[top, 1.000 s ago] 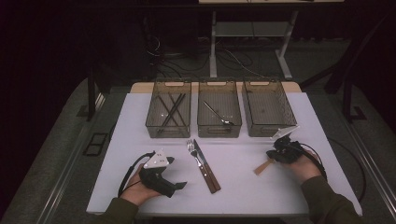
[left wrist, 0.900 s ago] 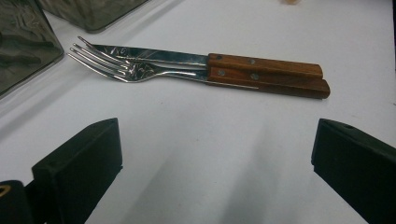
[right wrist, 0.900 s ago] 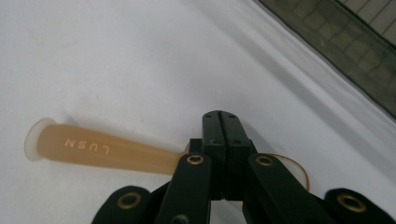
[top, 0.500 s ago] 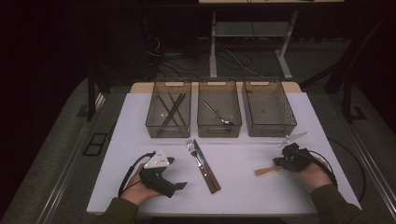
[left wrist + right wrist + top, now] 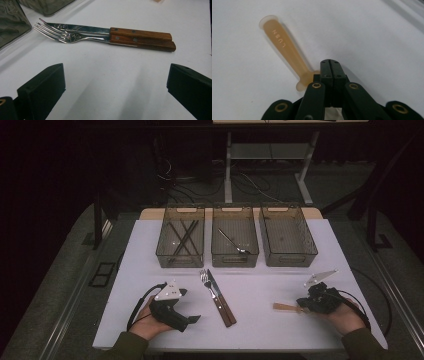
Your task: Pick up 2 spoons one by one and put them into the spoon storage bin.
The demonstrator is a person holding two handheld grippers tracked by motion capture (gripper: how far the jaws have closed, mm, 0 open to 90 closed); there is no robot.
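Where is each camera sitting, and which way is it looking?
High view: above the person's side, looking forward and down on the table; both hands, the left gripper and right gripper, three bins behind.
Left gripper view: rides on that gripper, looking between its wide-apart jaws at the fork and knife.
Right gripper view: rides on that gripper, looking along its closed jaws at the tan spoon, whose end lies at the jaw tips.
Shared: the fork and knife show in the high view and left gripper view.

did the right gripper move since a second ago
Yes. The right gripper has slid toward the table's near edge, away from the right bin, taking the amber spoon along.
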